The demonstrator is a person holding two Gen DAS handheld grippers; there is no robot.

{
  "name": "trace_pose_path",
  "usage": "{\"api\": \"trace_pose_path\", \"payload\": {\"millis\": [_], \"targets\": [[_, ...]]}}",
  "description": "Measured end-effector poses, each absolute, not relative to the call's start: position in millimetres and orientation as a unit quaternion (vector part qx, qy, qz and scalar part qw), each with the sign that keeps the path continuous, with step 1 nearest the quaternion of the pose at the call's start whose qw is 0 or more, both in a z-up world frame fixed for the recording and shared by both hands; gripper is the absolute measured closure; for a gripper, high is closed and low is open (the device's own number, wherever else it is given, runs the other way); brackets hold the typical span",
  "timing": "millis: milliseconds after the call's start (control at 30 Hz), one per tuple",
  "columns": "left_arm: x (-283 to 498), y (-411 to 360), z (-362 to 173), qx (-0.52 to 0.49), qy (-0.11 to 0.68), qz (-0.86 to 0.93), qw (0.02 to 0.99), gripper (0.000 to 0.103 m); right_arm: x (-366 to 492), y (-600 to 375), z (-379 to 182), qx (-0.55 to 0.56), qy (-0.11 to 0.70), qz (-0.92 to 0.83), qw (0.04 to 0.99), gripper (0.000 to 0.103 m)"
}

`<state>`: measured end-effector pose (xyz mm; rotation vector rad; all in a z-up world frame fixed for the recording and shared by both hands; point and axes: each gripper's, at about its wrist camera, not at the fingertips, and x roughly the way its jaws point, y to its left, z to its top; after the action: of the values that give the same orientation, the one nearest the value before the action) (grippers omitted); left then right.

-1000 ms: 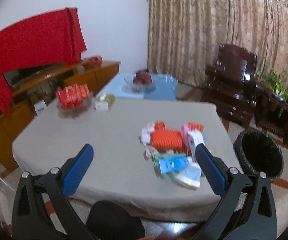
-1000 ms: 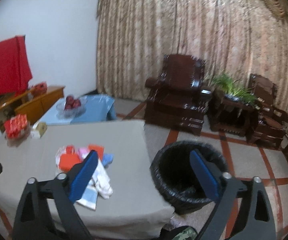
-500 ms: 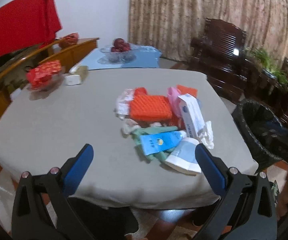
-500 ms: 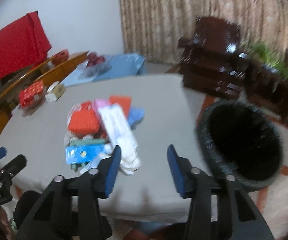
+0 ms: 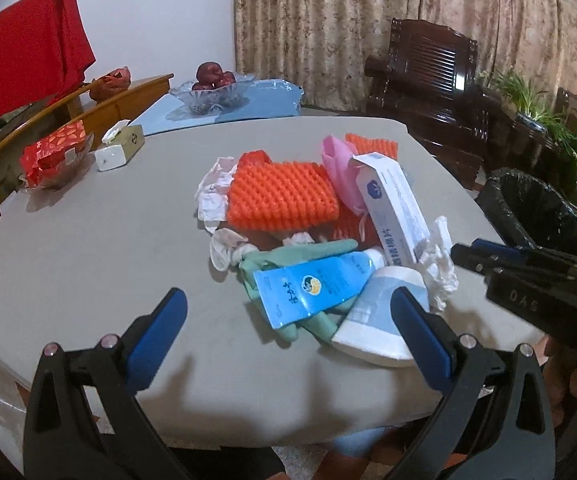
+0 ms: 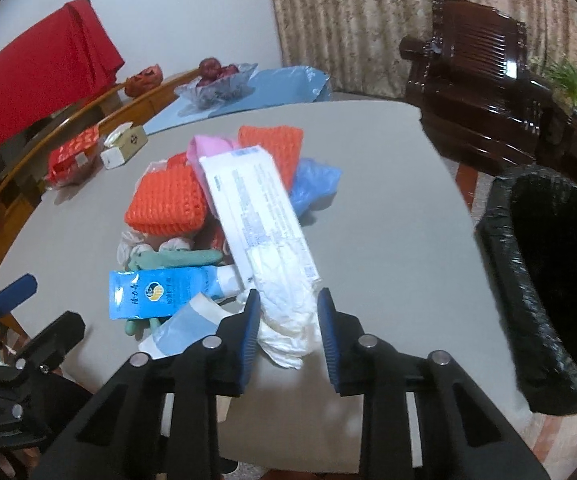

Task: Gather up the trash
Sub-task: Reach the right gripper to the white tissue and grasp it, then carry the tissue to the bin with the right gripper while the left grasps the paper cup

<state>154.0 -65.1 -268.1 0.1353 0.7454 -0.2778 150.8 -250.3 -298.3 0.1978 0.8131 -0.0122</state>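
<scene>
Right tool (image 6: 286,332), jaws closing around crumpled white wrapper (image 6: 284,320); left tool (image 5: 288,332) wide, empty. Trash pile uncollected on tabletop (image 6: 388,220); bin (image 6: 548,280) apparently empty.

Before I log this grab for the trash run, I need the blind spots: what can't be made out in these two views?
- Right wrist view: whether the right gripper, its jaws closing, already presses the white wad between them.
- Both views: what lies under the orange mesh pad; the pile covers it.
- Right wrist view: the bin bottom, lost in its black liner.
- Left wrist view: the blue tube print, too small.
</scene>
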Motion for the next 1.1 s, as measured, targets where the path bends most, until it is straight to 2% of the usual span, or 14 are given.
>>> {"api": "trace_pose_path", "payload": {"millis": [67,200,300,767,1000,1033,1100], "targets": [[157,-65,-270,0.066,0.363,-0.135,0.92,0.005,156,-246,-304,0.089,0.402,-0.002,0.912,0.074],[161,-66,-276,0.062,0.371,-0.142,0.916,0.005,161,-243,-314,0.082,0.416,0.004,0.906,0.089],[160,-71,-279,0.064,0.373,-0.148,0.914,0.005,162,-245,-314,0.088,0.418,0.007,0.904,0.095],[148,-119,-296,0.082,0.384,-0.192,0.9,0.006,116,-292,-289,0.112,0.39,-0.049,0.913,0.096],[151,-144,-323,0.107,0.409,-0.196,0.885,0.007,100,-311,-287,0.123,0.385,-0.067,0.912,0.096],[153,-146,-327,0.112,0.415,-0.195,0.882,0.008,100,-311,-288,0.125,0.385,-0.068,0.912,0.096],[156,-150,-337,0.123,0.432,-0.194,0.872,0.018,101,-312,-287,0.128,0.384,-0.068,0.912,0.096]]}}
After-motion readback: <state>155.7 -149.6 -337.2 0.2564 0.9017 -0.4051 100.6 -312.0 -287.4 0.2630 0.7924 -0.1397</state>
